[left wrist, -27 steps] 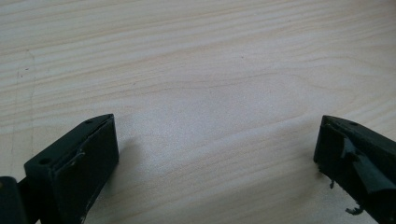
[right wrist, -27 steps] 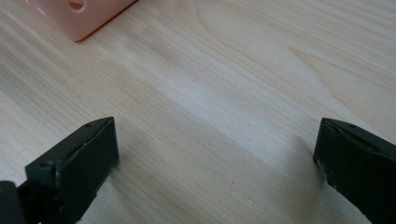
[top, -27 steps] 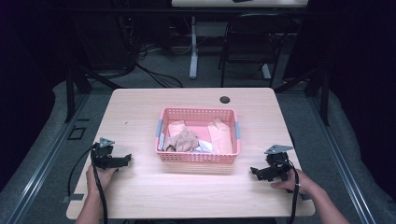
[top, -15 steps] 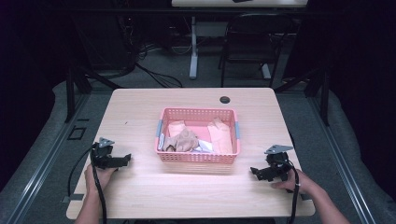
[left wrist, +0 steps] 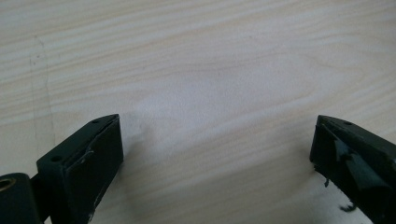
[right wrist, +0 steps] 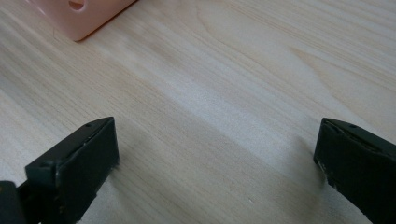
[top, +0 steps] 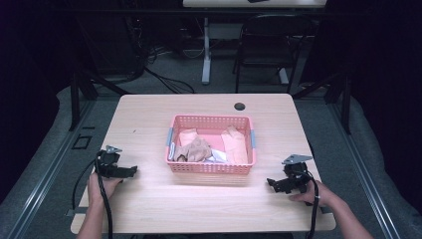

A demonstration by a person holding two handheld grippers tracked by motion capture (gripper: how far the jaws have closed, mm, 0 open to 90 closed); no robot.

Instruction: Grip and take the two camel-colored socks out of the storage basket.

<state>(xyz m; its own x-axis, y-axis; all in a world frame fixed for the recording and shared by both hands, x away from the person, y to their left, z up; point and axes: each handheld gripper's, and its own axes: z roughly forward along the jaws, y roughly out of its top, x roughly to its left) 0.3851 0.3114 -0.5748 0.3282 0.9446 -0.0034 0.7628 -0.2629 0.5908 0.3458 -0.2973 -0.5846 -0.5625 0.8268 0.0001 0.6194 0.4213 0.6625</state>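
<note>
A pink plastic basket (top: pixel 211 168) stands in the middle of the light wooden table (top: pixel 149 129), holding tan and pink cloths (top: pixel 196 148) and something white. My left gripper (top: pixel 130 172) rests low on the table, left of the basket, held by a hand. Its jaws stand wide apart over bare wood in the left gripper view (left wrist: pixel 217 154). My right gripper (top: pixel 272 183) sits right of the basket near the front edge, also open, with nothing between its jaws (right wrist: pixel 215 158). A corner of the basket (right wrist: pixel 81 16) shows at the top left of the right gripper view.
A round black cable hole (top: pixel 240 106) sits near the table's far edge. Behind the table are a black chair (top: pixel 268 45), a white desk leg (top: pixel 206 50) and floor cables. Bare wood lies on both sides of the basket.
</note>
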